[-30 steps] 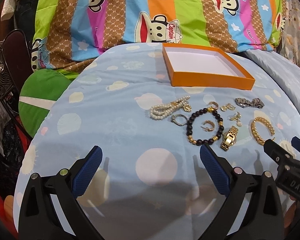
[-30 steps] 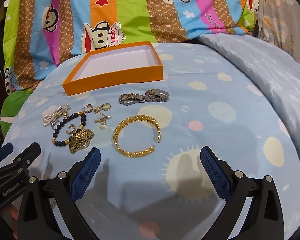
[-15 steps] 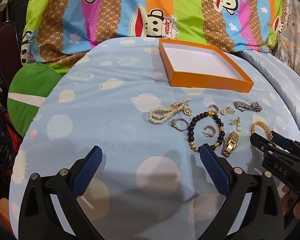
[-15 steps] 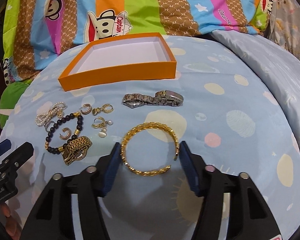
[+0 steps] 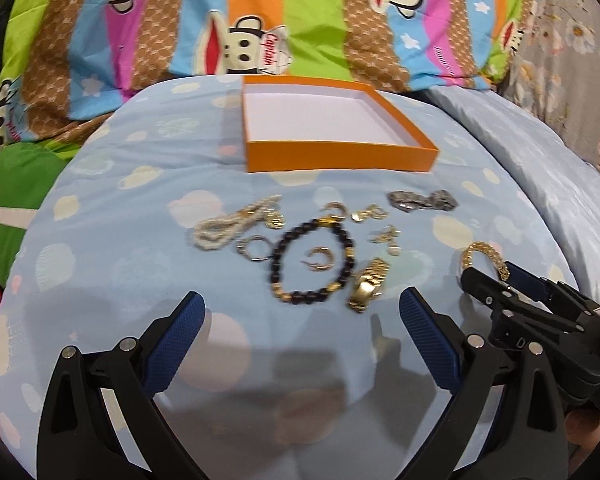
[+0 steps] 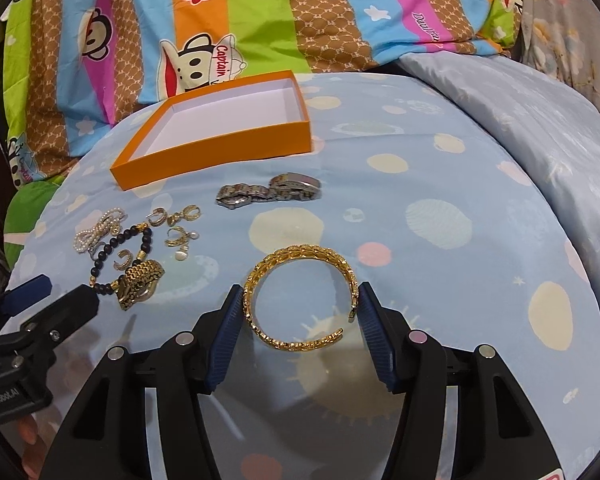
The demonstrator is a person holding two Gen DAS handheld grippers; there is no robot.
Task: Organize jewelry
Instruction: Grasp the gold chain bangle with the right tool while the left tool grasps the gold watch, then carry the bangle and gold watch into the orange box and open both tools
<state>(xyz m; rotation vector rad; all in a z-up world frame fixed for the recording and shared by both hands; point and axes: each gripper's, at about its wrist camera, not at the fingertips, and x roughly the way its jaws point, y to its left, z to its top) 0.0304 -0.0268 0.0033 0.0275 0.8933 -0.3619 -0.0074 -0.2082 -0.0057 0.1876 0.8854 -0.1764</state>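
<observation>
A gold cuff bangle lies on the blue bedsheet between the pads of my right gripper; both pads touch its sides. It also shows in the left wrist view. My left gripper is open and empty, just short of a black bead bracelet and a gold watch. A pearl bracelet, several gold earrings and a silver watch lie nearby. An empty orange box sits behind them.
A striped monkey-print blanket rises behind the box. A green cushion lies off the bed's left edge. A pale blue duvet is heaped at the right.
My right gripper has moved forward and narrowed from wide open until its pads reach the bangle's sides. My left gripper has moved forward toward the bead bracelet, still open.
</observation>
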